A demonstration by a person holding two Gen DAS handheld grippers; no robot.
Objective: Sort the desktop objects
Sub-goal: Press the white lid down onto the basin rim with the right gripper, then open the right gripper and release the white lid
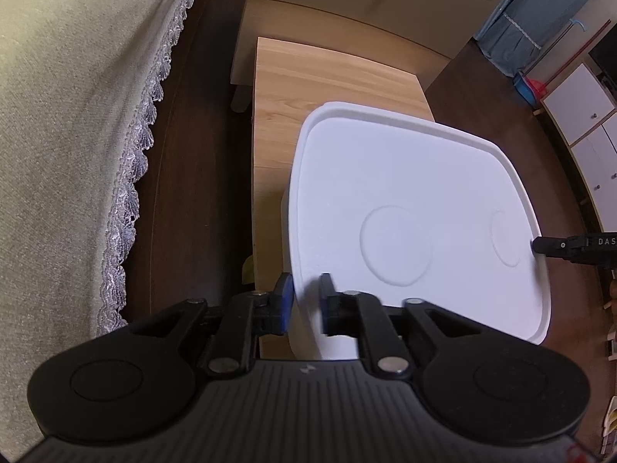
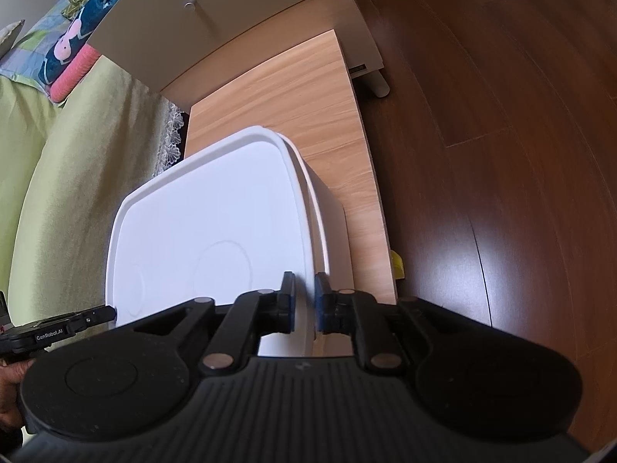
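Observation:
A white box (image 2: 333,223) stands on a light wooden table (image 1: 308,77), and a flat white lid (image 1: 405,193) lies over its top. In the right wrist view the lid (image 2: 208,208) sits slightly offset from the box rim. My left gripper (image 1: 306,289) is shut on the lid's left edge, with the rim between its blue pads. My right gripper (image 2: 304,293) is shut on the opposite edge in the same way. Each gripper's tip shows in the other view, the right gripper (image 1: 540,245) and the left gripper (image 2: 112,310). What is inside the box is hidden.
A bed with a lace-trimmed cover (image 1: 77,135) runs along one side of the table. A cream cabinet (image 1: 347,0) stands beyond the table's far end. Dark wooden floor (image 2: 501,115) lies on the other side. A small yellow thing (image 2: 397,264) sits by the table edge.

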